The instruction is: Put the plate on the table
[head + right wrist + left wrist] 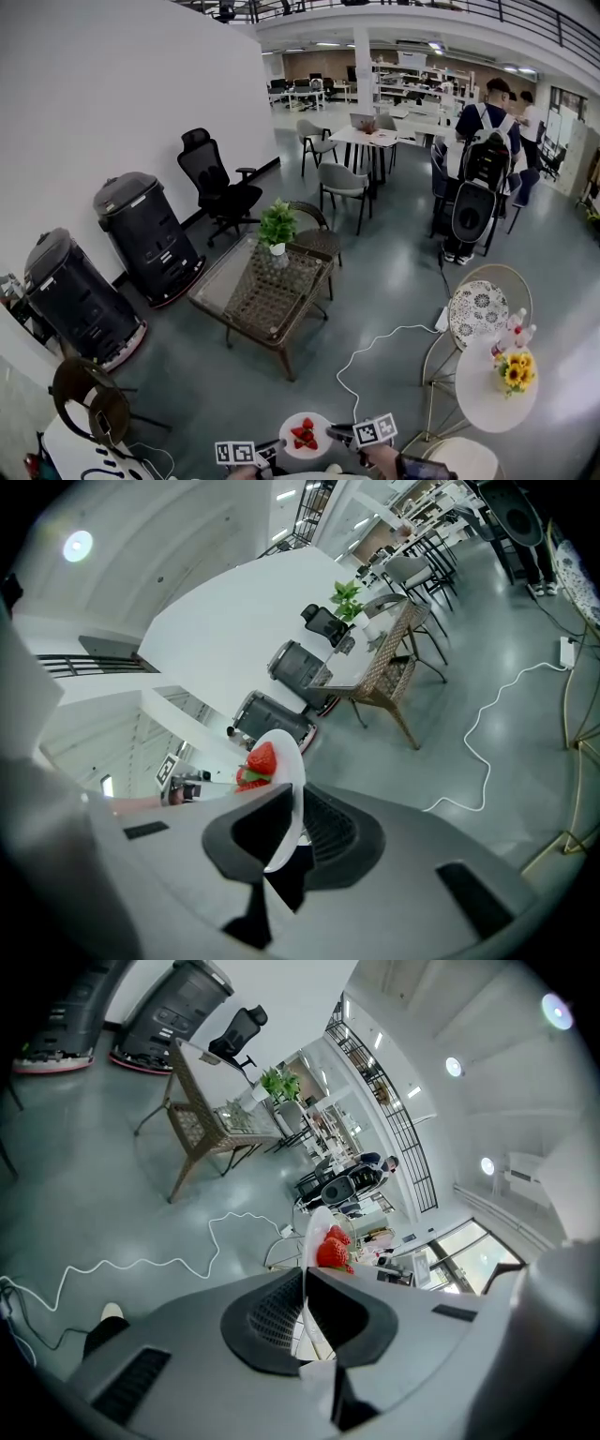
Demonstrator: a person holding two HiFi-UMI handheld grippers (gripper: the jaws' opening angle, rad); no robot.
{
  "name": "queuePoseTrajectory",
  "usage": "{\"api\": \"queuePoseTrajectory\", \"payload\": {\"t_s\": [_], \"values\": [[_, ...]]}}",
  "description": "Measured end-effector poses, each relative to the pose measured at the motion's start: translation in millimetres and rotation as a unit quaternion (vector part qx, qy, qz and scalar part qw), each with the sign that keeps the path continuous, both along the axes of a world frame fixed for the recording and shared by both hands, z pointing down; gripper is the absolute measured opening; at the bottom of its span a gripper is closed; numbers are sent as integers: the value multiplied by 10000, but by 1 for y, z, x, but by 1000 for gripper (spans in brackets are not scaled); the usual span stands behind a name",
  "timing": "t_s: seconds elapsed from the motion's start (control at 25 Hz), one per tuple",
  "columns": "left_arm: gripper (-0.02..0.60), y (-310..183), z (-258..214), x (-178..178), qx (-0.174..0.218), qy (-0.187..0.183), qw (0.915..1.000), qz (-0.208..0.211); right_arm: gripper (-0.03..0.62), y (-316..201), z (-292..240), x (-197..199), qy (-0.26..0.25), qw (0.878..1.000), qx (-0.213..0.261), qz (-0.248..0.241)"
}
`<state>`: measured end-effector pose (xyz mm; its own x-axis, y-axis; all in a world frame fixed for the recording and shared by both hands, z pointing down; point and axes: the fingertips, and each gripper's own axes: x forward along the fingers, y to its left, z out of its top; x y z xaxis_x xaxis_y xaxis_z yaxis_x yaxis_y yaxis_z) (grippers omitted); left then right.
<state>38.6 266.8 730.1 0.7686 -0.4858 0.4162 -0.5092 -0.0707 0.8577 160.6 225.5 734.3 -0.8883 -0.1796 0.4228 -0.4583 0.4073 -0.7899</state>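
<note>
Grey polished floor fills an open office hall bounded by a white wall on the left. Two dark cylindrical machines [80,298] stand against that wall, with a black office chair [221,187] beyond them. A rectangular wicker table with a glass top [253,298] occupies the centre and carries a small green potted plant [277,227] at its far end. A white cable [377,349] runs across the floor toward a round white table [487,394] at the right, which bears yellow flowers [515,371]. At the bottom edge of the head view, the left gripper [274,450] is clamped on the left rim of a small round white plate [305,434]; the left gripper view shows its jaws pressed onto the thin rim, seen edge-on. The plate carries red strawberries [303,436] and is held face up in the air between both grippers, well apart from either table. The right gripper [335,435] is clamped on the opposite rim, its jaws closed on the plate in the right gripper view.
</note>
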Motion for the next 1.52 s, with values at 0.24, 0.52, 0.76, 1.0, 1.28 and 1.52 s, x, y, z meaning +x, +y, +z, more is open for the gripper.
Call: {"api": "queuePoseTrajectory", "payload": {"t_s": [0.24,0.52,0.76,1.0,1.28,1.52], "values": [[20,0,-4,7,16,-99,9999,-27,29,1,-7,9,-72,10000,43,-2],[20,-1,-3,-2,-16,-275,9996,-79,29,0,5,-2,-218,9996,-193,-13],[20,-18,3,-10,10,-194,9998,-1,29,-15,12,-10,-90,9997,-218,11],[20,-61,11,-9,32,48,9996,282,29,-50,11,-8,138,9994,-197,256],[20,-125,1,-36,261,220,9983,465,29,-109,0,-36,266,9985,-102,477],[20,-165,-6,-76,273,342,9981,443,29,-151,-11,-74,336,9980,1,534]]}}
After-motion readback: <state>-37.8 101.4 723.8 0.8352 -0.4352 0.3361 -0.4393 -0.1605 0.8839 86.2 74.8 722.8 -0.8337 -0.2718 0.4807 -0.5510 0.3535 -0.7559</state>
